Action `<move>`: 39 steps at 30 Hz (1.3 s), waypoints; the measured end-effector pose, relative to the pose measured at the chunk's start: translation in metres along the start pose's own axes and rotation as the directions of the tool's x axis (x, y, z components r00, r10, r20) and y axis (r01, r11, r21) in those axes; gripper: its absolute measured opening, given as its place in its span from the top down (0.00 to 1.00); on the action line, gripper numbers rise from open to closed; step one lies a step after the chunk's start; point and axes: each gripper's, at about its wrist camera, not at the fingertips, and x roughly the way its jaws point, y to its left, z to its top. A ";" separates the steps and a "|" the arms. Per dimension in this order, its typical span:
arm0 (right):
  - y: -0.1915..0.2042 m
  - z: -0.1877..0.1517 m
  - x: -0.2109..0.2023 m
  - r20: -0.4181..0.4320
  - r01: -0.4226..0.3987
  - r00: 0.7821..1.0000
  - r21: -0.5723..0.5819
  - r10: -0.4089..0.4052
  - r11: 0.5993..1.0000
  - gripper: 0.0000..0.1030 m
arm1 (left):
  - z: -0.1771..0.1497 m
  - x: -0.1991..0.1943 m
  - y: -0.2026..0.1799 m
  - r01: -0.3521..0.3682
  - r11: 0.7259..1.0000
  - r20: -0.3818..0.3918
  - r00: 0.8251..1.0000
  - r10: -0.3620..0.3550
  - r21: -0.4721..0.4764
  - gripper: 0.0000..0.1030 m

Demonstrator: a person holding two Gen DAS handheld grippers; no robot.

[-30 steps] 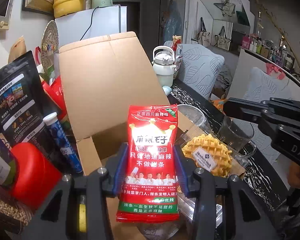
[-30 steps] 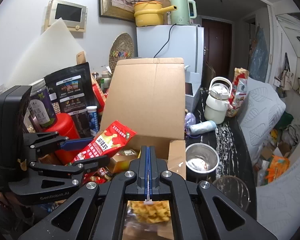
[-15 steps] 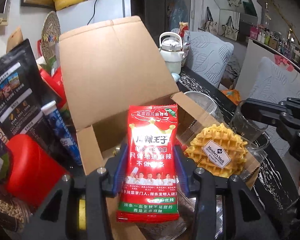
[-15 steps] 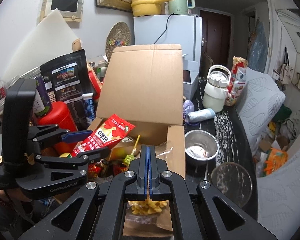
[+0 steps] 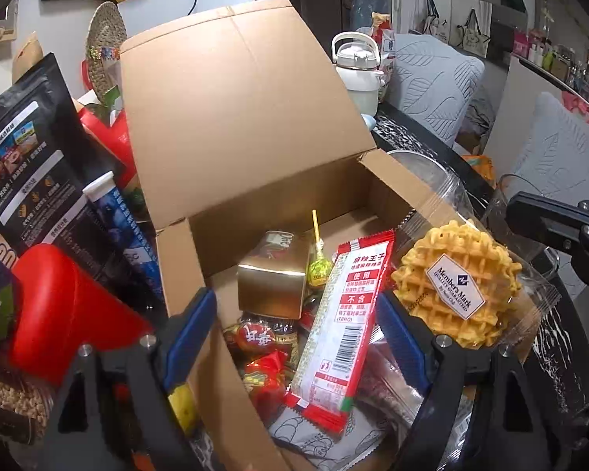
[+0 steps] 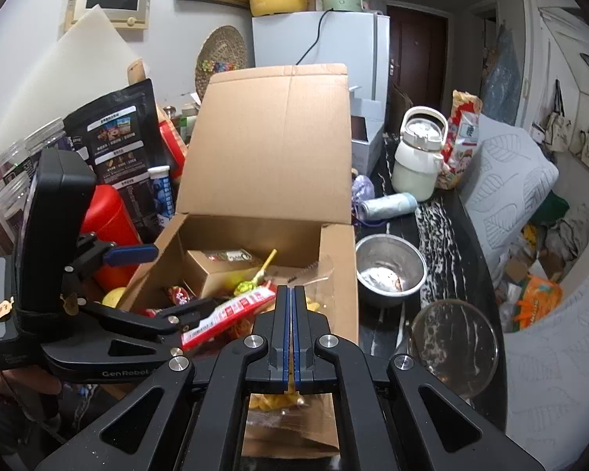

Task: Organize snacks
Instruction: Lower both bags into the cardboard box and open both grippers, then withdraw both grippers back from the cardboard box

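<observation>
The left gripper [image 5: 298, 325] hangs over the near edge of the box [image 5: 231, 125], its jaws opening, blue pads [image 5: 190, 325] spread wide and clear of the red packet [image 5: 345, 314]. That packet lies loose between them, back side up, leaning across the sweets [image 5: 261, 337] in the box. The right gripper [image 6: 293, 314] is clamped tight on the clear wrapper of the waffle [image 5: 457, 288], held at the box's right wall. Deeper inside sit a gold carton [image 5: 273, 278] and a lollipop [image 5: 319, 271]. Beyond the box's right side stand a steel bowl [image 6: 390, 271] and a white kettle [image 6: 418, 159]; a red canister [image 5: 70, 306] is at its left.
</observation>
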 end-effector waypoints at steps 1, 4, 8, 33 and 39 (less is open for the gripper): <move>0.000 0.000 0.001 -0.003 -0.001 1.000 0.002 0.001 1.000 0.99 | 0.000 0.001 0.000 0.002 1.000 -0.006 1.000 -0.002 -0.001 0.19; 0.000 -0.002 0.003 -0.013 -0.005 1.000 0.004 0.005 1.000 0.99 | -0.002 0.001 0.002 -0.002 1.000 -0.007 1.000 0.002 -0.007 0.19; 0.001 -0.003 0.008 -0.027 -0.007 1.000 0.002 0.007 1.000 0.99 | 0.000 0.002 0.003 -0.005 1.000 -0.010 1.000 0.005 -0.010 0.19; 0.013 -0.002 -0.002 -0.038 0.043 0.998 0.007 -0.043 0.999 0.26 | 0.000 -0.053 0.019 -0.081 0.996 0.072 0.994 0.084 -0.042 0.19; 0.022 0.002 -0.028 0.006 0.041 0.999 0.009 -0.041 0.999 0.26 | -0.001 -0.089 0.021 -0.095 0.994 0.129 0.987 0.101 -0.051 0.19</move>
